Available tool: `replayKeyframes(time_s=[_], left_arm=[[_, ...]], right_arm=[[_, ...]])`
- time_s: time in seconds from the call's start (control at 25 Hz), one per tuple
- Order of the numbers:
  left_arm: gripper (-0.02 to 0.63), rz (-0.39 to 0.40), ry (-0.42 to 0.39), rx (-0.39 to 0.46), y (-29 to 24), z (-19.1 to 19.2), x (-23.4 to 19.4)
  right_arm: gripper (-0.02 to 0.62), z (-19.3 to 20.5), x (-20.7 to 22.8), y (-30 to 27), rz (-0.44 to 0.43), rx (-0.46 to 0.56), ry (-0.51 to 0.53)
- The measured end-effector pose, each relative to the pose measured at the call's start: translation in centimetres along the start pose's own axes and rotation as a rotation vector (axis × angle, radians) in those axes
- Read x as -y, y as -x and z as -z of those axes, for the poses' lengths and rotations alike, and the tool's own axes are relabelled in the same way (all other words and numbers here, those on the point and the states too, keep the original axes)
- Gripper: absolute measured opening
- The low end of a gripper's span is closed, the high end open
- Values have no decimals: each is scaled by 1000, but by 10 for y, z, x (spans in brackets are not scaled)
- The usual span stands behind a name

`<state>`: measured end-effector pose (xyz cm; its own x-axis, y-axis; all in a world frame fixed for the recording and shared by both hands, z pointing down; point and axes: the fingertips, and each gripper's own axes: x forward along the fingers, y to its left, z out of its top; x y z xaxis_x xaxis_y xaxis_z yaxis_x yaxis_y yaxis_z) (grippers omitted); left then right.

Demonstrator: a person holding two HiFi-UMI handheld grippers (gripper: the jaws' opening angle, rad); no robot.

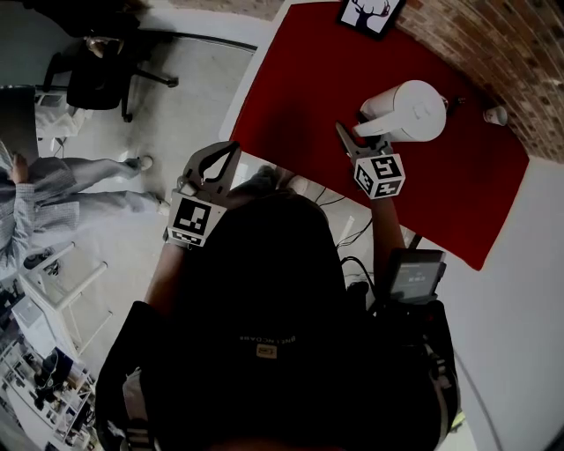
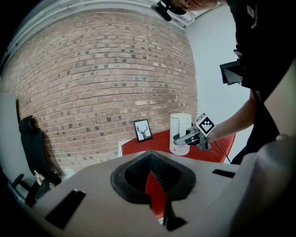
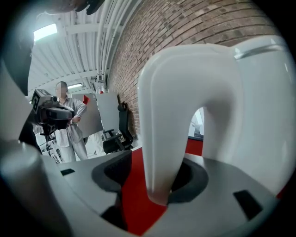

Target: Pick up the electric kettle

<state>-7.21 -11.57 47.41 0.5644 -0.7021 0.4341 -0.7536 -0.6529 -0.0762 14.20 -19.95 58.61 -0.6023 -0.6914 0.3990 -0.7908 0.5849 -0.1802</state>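
Kettle point(image 1: 414, 110) unlifted on table point(image 1: 291, 97); right gripper point(image 3: 155, 183) fingers gape around handle point(image 3: 185, 92), ungripped; left gripper point(image 2: 155, 190) closed, empty.

Kettle point(image 1: 412, 110) smooth white plastic; table cover point(image 1: 300, 88) matt red, perhaps cloth.

Red table point(image 1: 295, 92) carrying white electric kettle point(image 1: 414, 110); framed deer picture point(image 1: 370, 13) well apart from kettle, small white object point(image 1: 495, 114) near kettle.
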Motion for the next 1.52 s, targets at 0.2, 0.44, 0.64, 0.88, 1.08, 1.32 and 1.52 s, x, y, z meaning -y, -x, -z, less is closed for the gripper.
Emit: replayKeyframes(time_s=[0.2, 0.44, 0.64, 0.88, 1.08, 1.32, 1.52], left_arm=[[6, -12, 3, 8, 2, -1, -5], [6, -28, 12, 6, 5, 2, -11], [6, -34, 20, 6, 8, 4, -13], [6, -47, 23, 10, 13, 6, -16], [6, -45, 16, 15, 16, 4, -17], [6, -46, 14, 20, 26, 5, -17], [6, -52, 7, 29, 30, 4, -20]], right_arm=[[225, -1, 4, -8, 61, -5, -22], [160, -3, 22, -15, 216, -31, -36], [123, -10, 33, -16, 313, -39, 27], [112, -10, 35, -20, 352, -44, 32], [115, -10, 36, -25, 402, -63, 44], [123, -9, 33, -25, 437, -83, 67], [132, -9, 35, -22, 459, -102, 73]])
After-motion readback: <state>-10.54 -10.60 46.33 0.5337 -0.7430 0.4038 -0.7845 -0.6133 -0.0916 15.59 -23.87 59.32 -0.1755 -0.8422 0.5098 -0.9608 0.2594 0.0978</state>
